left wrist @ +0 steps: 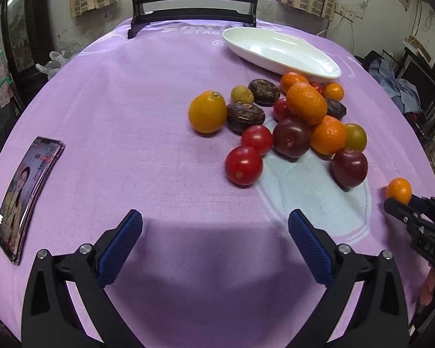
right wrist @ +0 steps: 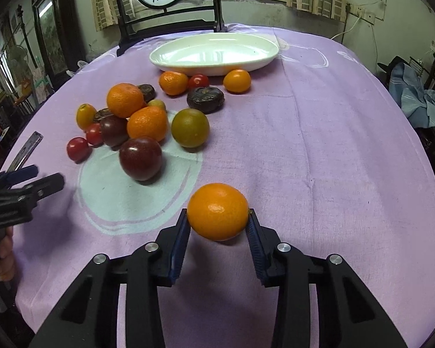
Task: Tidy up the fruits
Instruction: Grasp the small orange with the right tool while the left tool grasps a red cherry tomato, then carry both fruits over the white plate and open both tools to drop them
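1. A phone (left wrist: 29, 197) lay on the purple cloth (left wrist: 130, 116) at the far left, screen lit.
2. The left gripper (left wrist: 214, 240) hung over bare cloth near the camera, its blue pads spread wide with nothing between them.
3. A pile of fruit (left wrist: 293, 121), with tomatoes, plums, oranges and dark brown pieces, sat right of centre, partly on a pale blue patch (left wrist: 310, 191).
4. A white dish (right wrist: 214, 53) stood at the far side, just beyond the pile, with the nearest fruits touching its rim.
5. The right gripper (right wrist: 217, 226) clamped a small orange (right wrist: 217, 211) between both pads, near the camera and well apart from the pile.
6. A dark wooden stand (right wrist: 165, 26) stood behind the dish.
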`<act>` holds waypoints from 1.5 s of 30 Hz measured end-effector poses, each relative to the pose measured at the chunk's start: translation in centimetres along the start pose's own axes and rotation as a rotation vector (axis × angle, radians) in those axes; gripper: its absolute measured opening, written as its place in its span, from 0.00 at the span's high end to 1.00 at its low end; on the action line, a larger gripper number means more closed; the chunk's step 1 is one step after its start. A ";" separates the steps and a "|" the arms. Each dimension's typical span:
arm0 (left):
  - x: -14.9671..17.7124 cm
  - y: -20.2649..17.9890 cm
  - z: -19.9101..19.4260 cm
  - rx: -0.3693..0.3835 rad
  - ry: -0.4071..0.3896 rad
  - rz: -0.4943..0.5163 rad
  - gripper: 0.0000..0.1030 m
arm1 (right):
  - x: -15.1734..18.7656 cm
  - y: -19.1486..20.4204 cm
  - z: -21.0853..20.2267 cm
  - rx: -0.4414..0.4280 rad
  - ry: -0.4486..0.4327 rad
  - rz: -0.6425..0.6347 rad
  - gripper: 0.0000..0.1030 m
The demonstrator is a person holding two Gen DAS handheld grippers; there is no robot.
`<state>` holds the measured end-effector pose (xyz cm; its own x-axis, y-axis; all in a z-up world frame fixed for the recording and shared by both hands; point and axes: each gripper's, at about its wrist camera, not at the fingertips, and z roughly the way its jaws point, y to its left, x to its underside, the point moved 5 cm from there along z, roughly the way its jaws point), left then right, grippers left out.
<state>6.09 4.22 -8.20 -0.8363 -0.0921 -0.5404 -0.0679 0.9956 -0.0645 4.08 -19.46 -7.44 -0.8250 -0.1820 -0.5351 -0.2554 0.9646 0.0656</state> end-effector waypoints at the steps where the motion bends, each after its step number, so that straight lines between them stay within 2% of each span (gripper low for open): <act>1: -0.3 -0.2 0.3 0.003 0.003 0.003 0.04 | 0.2 0.1 -0.3 -0.007 -0.006 -0.006 0.62; 5: -1.6 -0.8 1.4 -0.010 -0.002 0.012 0.05 | 0.5 0.5 -0.9 -0.034 -0.019 -0.019 0.62; 7: -2.0 -1.0 1.7 0.000 -0.001 0.013 0.15 | 0.5 0.7 -1.2 -0.041 -0.026 -0.030 0.62; 8: -2.1 -1.2 2.1 0.011 0.008 0.012 0.25 | 0.5 0.7 -1.3 -0.044 -0.029 -0.031 0.62; 9: -2.2 -1.2 2.4 0.022 0.018 0.007 0.31 | 0.5 0.7 -1.4 -0.049 -0.032 -0.032 0.62; 10: -2.3 -1.2 2.6 0.022 0.019 0.002 0.31 | 0.5 0.7 -1.5 -0.052 -0.036 -0.034 0.62; 11: -2.5 -1.3 2.6 0.016 0.003 0.001 0.36 | 0.4 0.7 -1.6 -0.054 -0.040 -0.036 0.62; 12: -2.6 -1.5 2.6 0.017 -0.001 0.008 0.46 | 0.4 0.8 -1.7 -0.059 -0.044 -0.039 0.62; 13: -2.7 -1.7 2.6 0.019 -0.004 0.020 0.50 | 0.4 0.8 -1.7 -0.062 -0.046 -0.042 0.62; 15: -2.9 -2.2 2.7 0.015 -0.009 0.047 0.67 | 0.4 0.9 -1.6 -0.070 -0.046 -0.050 0.62; 16: -2.8 -2.4 2.6 0.021 -0.012 0.059 0.71 | 0.5 1.0 -1.6 -0.073 -0.044 -0.051 0.62; 20: -2.6 -3.3 1.4 0.075 -0.002 0.099 0.71 | 0.2 1.2 -1.7 -0.094 -0.040 -0.066 0.62; 24: -4.3 -4.8 -1.7 0.114 -0.066 0.180 0.71 | -2.4 1.7 -3.6 -0.146 -0.090 -0.098 0.62; 28: -9.5 -6.0 -3.6 0.099 -0.153 0.193 0.71 | -7.9 1.9 -5.3 -0.134 -0.195 -0.145 0.62; 31: -14.1 -7.1 -3.4 0.076 -0.208 0.182 0.71 | -11.8 1.5 -4.5 -0.095 -0.247 -0.157 0.62; 33: -17.0 -7.6 -2.0 0.040 -0.230 0.175 0.71 | -14.6 0.9 -2.8 -0.068 -0.271 -0.147 0.62; 35: -19.3 -7.9 0.1 0.030 -0.219 0.158 0.71 | -16.9 -0.2 -0.4 -0.038 -0.264 -0.126 0.62; 41: -23.0 -7.6 9.8 0.033 -0.060 0.101 0.71 | -20.3 -2.3 7.2 -0.023 -0.165 -0.048 0.61; 45: -23.6 -7.8 13.7 0.057 0.020 0.082 0.71 | -21.2 -2.8 10.8 -0.034 -0.112 -0.014 0.61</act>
<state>33.79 -1.61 -6.45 -0.8485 -0.0092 -0.5291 0.0318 0.9972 -0.0683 27.72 -16.21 -5.34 -0.7599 -0.1715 -0.6270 -0.2856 0.9546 0.0851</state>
